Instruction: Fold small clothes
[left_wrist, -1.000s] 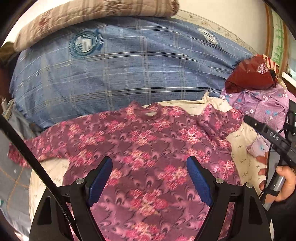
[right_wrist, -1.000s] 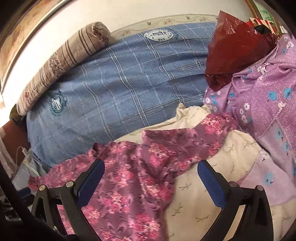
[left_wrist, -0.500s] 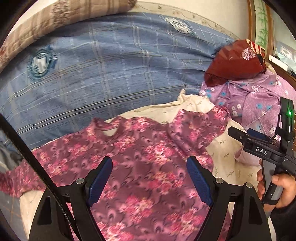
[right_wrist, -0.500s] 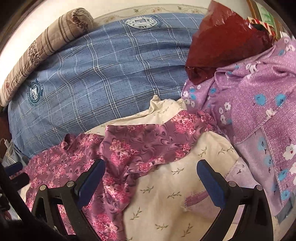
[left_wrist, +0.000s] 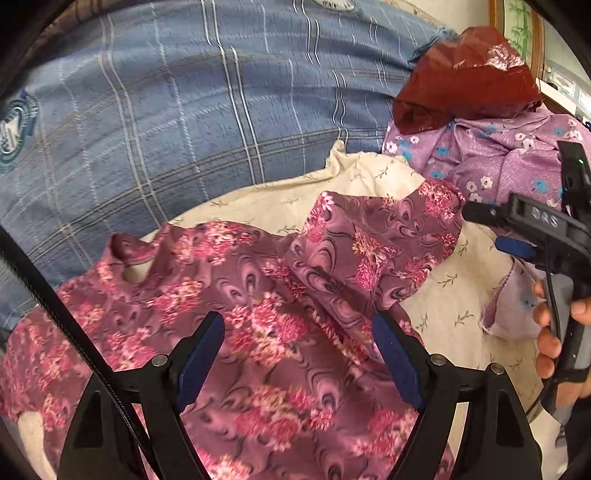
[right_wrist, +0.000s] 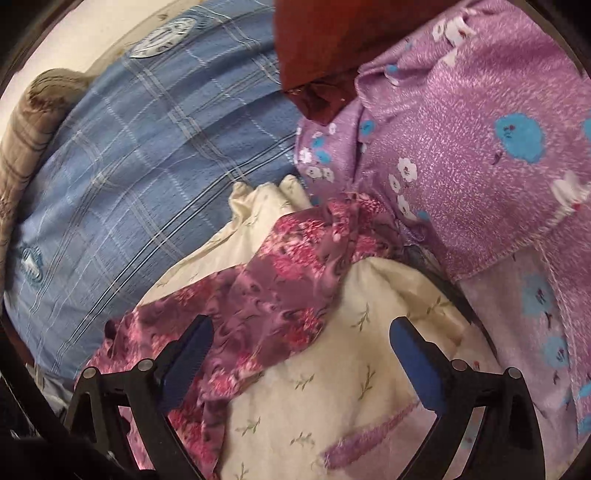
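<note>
Blue plaid bedding (left_wrist: 192, 110) lies beyond both wide-spread grippers, left gripper (left_wrist: 299, 354) and right gripper (right_wrist: 299, 354); the floral top (left_wrist: 258, 332) lies under them, collar pointing away, one sleeve stretching rightward.

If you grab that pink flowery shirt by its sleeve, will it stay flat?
Probably not. The pink flowery shirt already lies rumpled, its sleeve flopped over, so it would likely droop. It looks thin and probably light.

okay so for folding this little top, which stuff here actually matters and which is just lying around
For the job:
pink floral top
left gripper, open
right gripper, open

Lying about:
cream sheet
blue plaid blanket
lilac floral garment
dark red bag
</note>
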